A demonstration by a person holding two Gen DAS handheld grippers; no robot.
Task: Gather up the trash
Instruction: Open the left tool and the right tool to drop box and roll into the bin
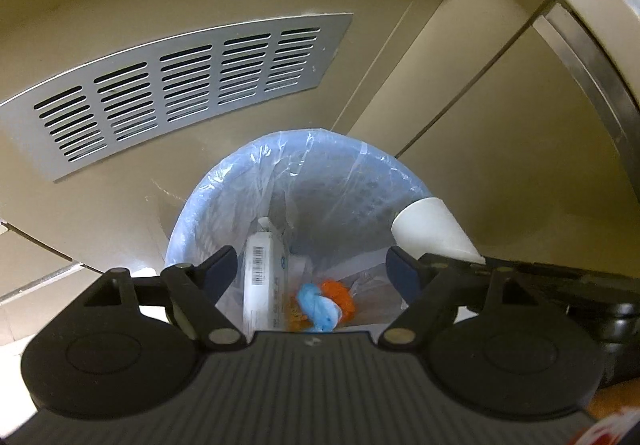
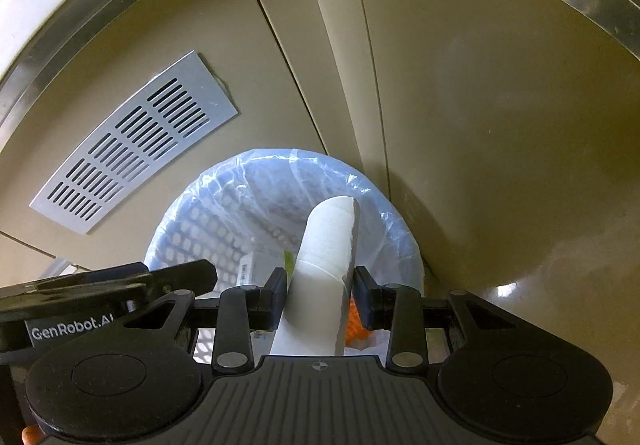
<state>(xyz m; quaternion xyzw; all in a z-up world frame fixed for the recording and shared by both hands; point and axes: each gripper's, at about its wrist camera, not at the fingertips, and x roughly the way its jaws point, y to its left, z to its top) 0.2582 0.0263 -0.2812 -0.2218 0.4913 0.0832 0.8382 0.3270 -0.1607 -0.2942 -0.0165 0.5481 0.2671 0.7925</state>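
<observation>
A pale blue basket bin (image 1: 200,201) with a clear liner stands against a beige cabinet. My left gripper (image 1: 312,265) hangs open right over its mouth with nothing between the fingers. Down in the bin lie a white carton with a barcode (image 1: 262,277), a blue wad (image 1: 318,305) and an orange wad (image 1: 340,291). My right gripper (image 2: 320,285) is shut on a squashed white paper cup (image 2: 328,245), held above the right side of the bin (image 2: 180,205). The same cup (image 1: 432,229) shows at the bin's right rim in the left wrist view.
A grey slotted vent grille (image 1: 180,85) sits in the cabinet front left of the bin. Cabinet doors (image 2: 480,125) rise close behind and to the right. A metal-edged counter (image 1: 592,25) overhangs above. Pale floor tiles (image 1: 40,277) show at the lower left.
</observation>
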